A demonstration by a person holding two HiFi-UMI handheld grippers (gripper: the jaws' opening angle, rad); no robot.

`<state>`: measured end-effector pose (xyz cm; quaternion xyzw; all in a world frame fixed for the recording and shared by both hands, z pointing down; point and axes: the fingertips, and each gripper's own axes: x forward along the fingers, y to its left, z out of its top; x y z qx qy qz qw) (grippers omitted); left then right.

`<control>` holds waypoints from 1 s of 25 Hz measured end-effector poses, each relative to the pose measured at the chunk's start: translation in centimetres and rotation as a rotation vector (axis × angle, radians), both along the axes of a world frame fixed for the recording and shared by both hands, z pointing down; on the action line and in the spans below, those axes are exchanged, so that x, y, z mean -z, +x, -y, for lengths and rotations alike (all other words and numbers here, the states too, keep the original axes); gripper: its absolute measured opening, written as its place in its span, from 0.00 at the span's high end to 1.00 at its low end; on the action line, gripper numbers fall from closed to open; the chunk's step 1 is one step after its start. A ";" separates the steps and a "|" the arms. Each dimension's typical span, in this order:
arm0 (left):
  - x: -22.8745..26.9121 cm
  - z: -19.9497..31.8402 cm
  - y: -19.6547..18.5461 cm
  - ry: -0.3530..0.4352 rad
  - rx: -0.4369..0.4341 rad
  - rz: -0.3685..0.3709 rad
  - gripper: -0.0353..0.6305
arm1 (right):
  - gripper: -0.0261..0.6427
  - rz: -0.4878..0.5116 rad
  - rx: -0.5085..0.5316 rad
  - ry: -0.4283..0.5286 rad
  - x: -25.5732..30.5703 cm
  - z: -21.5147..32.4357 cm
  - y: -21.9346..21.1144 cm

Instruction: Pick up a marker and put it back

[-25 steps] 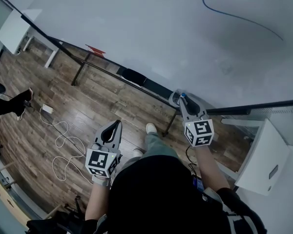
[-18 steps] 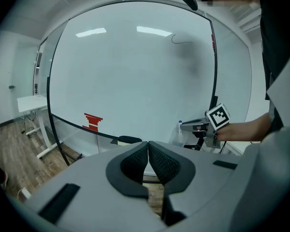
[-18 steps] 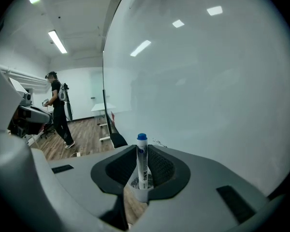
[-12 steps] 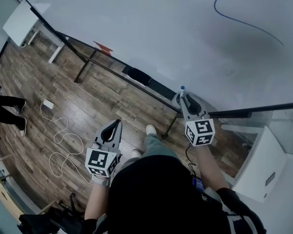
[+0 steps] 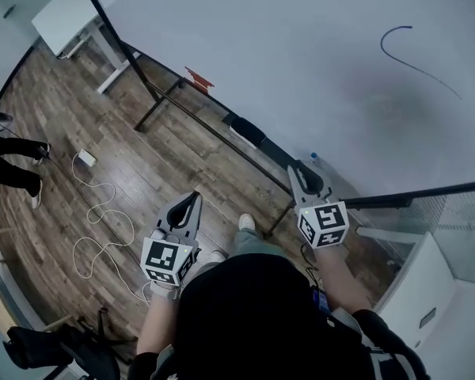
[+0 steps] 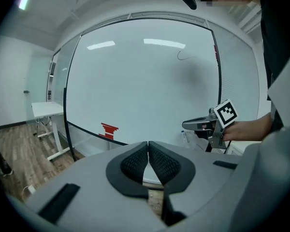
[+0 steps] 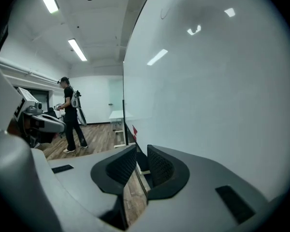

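A white marker with a blue cap [image 5: 313, 157] stands by the whiteboard's [image 5: 301, 46] lower edge; the left gripper view shows the marker [image 6: 185, 136] just under the right gripper's tip. My right gripper [image 5: 299, 168] hovers beside it, pointing at the board. Its jaws have just been closing a little, but a gap still shows at the right gripper [image 7: 141, 151] and nothing is between them. My left gripper [image 5: 194, 197] hangs over the floor, and in its own view the left gripper [image 6: 148, 145] has its pads together and is empty.
A blue line [image 5: 412, 50] curves across the board. A black eraser [image 5: 245, 131] and a red item [image 5: 198, 79] sit on the tray rail. A white desk [image 5: 67, 14], a floor cable [image 5: 103, 228], a standing person [image 7: 70, 115] and a white cabinet [image 5: 451, 291] are around.
The right gripper has lifted; the blue cap that sat at its fingertips now shows apart, to the right of the tip. The left gripper has shifted slightly.
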<state>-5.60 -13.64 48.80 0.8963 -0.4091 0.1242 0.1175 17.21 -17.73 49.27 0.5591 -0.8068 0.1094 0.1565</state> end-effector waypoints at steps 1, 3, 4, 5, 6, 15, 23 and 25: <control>0.2 0.0 -0.5 0.007 0.012 -0.002 0.91 | 0.82 0.000 0.024 0.006 0.3 0.2 -1.0; 0.7 -0.1 -1.4 0.017 0.035 -0.006 0.91 | 0.84 -0.002 0.070 0.015 1.0 0.5 -3.0; 0.8 -0.1 -2.0 0.019 0.052 -0.010 0.91 | 0.84 -0.003 0.092 0.020 1.2 0.6 -3.9; 1.0 -0.1 -2.5 0.019 0.071 -0.014 0.91 | 0.85 -0.001 0.113 0.026 1.5 0.8 -4.9; 1.1 -0.1 -3.1 0.022 0.088 -0.016 0.91 | 0.85 0.001 0.135 0.031 1.8 0.9 -5.9; 2.2 -1.2 -8.0 0.048 0.224 -0.019 0.91 | 0.88 0.031 0.340 0.055 3.8 1.0 -14.6; 2.5 -2.5 -11.1 0.057 0.302 -0.009 0.91 | 0.88 0.053 0.486 0.048 4.3 -0.4 -20.0; 2.5 -2.8 -11.7 0.054 0.322 -0.013 0.91 | 0.88 0.062 0.514 0.049 4.4 -0.8 -21.0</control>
